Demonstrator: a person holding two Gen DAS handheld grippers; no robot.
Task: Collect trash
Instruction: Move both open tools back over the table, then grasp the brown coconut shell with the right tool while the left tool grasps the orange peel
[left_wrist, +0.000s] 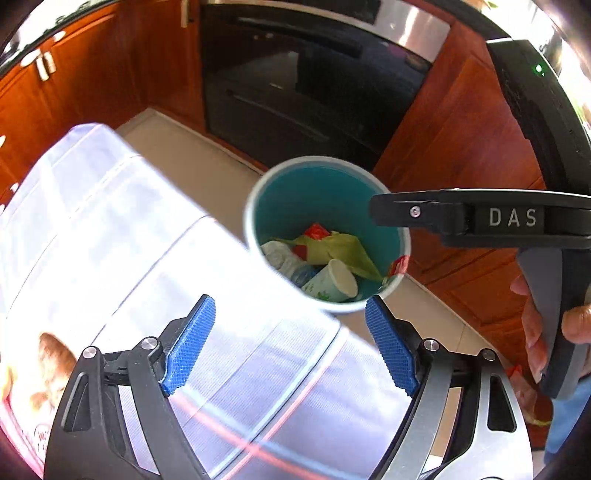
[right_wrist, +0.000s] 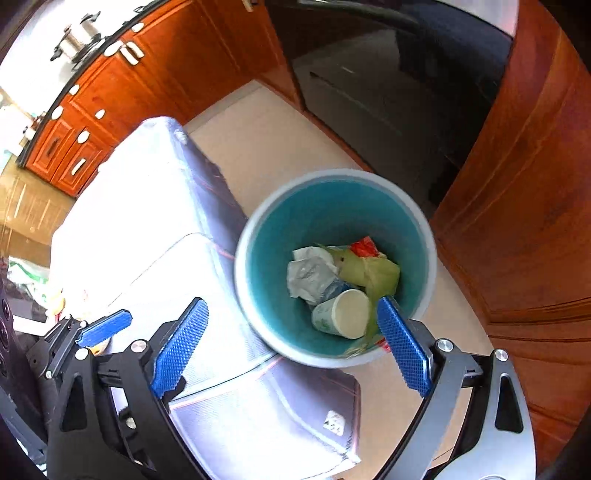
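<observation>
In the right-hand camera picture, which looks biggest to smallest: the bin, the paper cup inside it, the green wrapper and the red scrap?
1. Bin, by far the largest.
2. Green wrapper and paper cup: too alike to rank, and the wrapper is partly hidden.
3. Red scrap, smallest, though half buried.

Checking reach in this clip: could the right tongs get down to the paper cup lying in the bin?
Probably yes. The right tongs stand open and empty above the bin, whose mouth is uncovered; the paper cup lies on top of the other trash.
</observation>
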